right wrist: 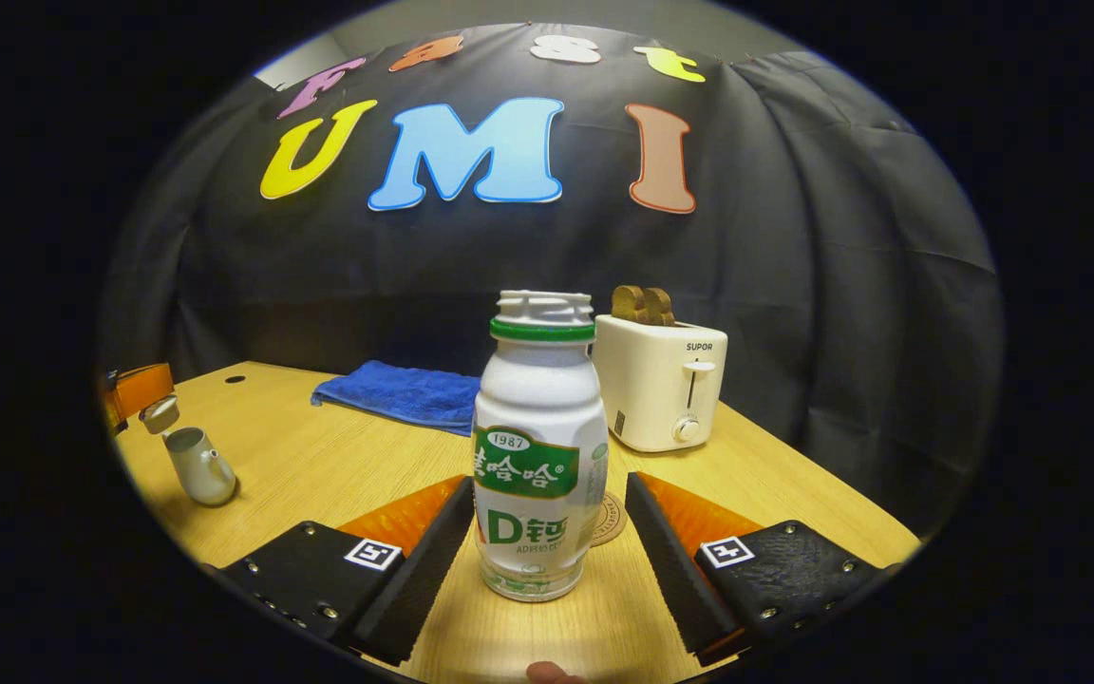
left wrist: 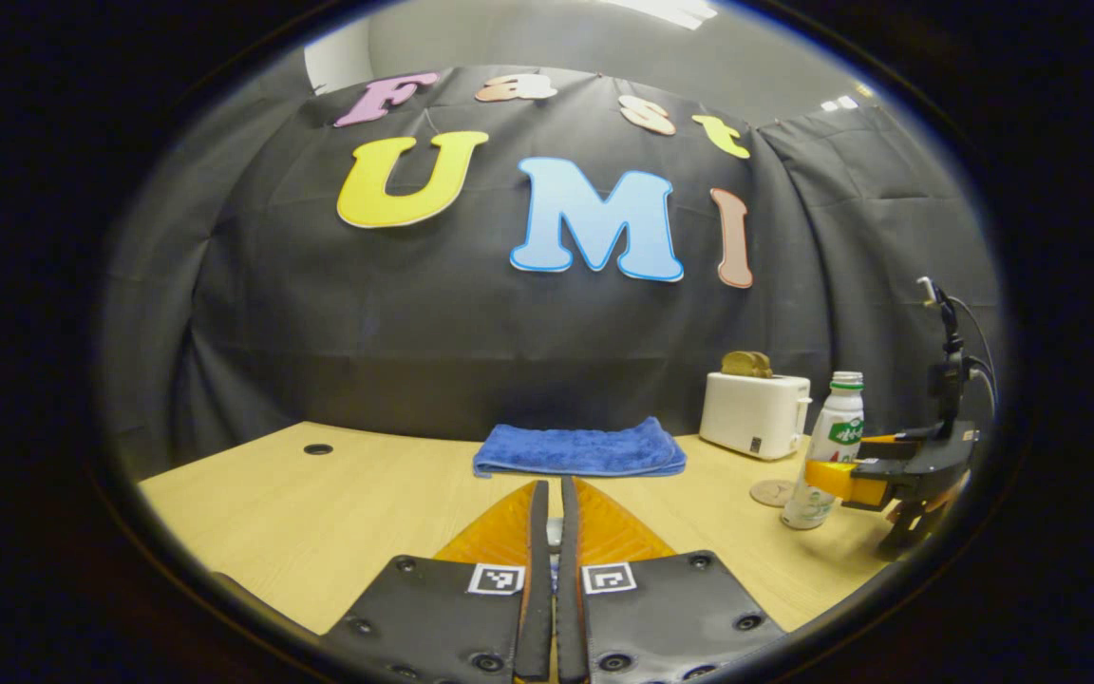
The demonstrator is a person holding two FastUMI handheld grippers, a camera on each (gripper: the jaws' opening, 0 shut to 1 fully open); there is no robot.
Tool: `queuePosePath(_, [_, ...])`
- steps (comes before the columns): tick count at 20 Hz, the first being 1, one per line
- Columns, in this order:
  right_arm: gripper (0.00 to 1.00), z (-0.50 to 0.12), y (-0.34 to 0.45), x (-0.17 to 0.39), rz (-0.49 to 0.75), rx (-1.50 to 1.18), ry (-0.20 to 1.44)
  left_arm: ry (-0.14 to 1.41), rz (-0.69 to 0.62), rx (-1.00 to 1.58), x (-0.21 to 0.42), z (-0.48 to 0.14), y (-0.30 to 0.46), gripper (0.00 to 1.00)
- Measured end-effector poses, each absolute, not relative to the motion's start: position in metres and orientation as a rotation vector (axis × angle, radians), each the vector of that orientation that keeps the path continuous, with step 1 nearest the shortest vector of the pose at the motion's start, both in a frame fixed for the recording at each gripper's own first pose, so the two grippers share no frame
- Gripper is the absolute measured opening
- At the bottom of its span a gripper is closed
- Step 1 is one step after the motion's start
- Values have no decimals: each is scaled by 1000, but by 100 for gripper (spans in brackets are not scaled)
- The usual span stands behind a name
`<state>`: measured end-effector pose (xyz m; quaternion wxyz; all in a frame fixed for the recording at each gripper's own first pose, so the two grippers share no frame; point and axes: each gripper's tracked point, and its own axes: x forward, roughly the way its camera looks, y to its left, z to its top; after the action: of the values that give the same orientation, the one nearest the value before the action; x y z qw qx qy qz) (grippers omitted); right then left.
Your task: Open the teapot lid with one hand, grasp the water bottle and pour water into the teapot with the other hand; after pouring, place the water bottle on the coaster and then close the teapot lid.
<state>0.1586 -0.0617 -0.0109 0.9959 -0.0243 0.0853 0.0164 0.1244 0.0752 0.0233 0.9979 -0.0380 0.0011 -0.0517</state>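
White water bottle (right wrist: 539, 454) with green band under open neck, green label – upright on wooden table, between spread gripper fingers, untouched. Round coaster (right wrist: 610, 519) flat just behind it, partly hidden. Small pale teapot (right wrist: 199, 465) upright far left, top open – lid (right wrist: 160, 414) lifted above it, tilted

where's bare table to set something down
Bare wood lies left of the folded blue towel, out to the round table hole. Crowded on the right: white toaster, cork coaster, white plastic bottle and right gripper sit close together.
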Motion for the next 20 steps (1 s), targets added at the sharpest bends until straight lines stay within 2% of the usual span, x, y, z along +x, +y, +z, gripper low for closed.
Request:
queuePosePath(3, [98, -20, -59, 162, 57, -20, 200, 2, -102, -73, 124, 23, 75, 8])
queuePosePath(4, [94, -22, -58, 162, 59, -27, 206, 3, -100, -72, 124, 23, 76, 8])
queuePosePath(5, [84, -24, -58, 162, 60, -37, 208, 5, -97, -73, 123, 22, 77, 8])
queuePosePath(6, [80, -24, -58, 162, 61, -40, 207, 3, -95, -76, 123, 23, 78, 12])
queuePosePath(7, [80, -23, -59, 161, 64, -43, 204, 0, -94, -78, 122, 23, 78, 12])
queuePosePath(8, [78, -22, -60, 159, 64, -40, 205, -2, -93, -77, 121, 23, 78, 8])
queuePosePath(10, [77, -18, -60, 156, 63, -34, 198, -12, -96, -90, 118, 28, 78, 8])
queuePosePath(11, [75, -14, -59, 154, 65, -38, 191, -24, -104, -100, 115, 34, 76, 12])
queuePosePath(12, [75, -11, -58, 152, 66, -48, 180, -39, -109, -101, 111, 41, 75, 8])
queuePosePath(13, [75, -7, -56, 150, 70, -62, 171, -55, -111, -96, 106, 47, 75, 8])
queuePosePath(14, [75, -4, -53, 147, 75, -82, 169, -72, -117, -91, 98, 55, 73, 12])
queuePosePath(15, [75, -3, -52, 143, 78, -109, 174, -89, -122, -90, 89, 60, 71, 12])
queuePosePath(16, [75, 0, -49, 139, 84, -130, 176, -104, -125, -90, 79, 64, 71, 8])
queuePosePath(19, [75, 1, -33, 125, 116, -184, 208, -124, -137, -97, 48, 71, 73, 8])
queuePosePath(20, [75, 0, -28, 120, 124, -210, 222, -120, -149, -98, 38, 72, 72, 12])
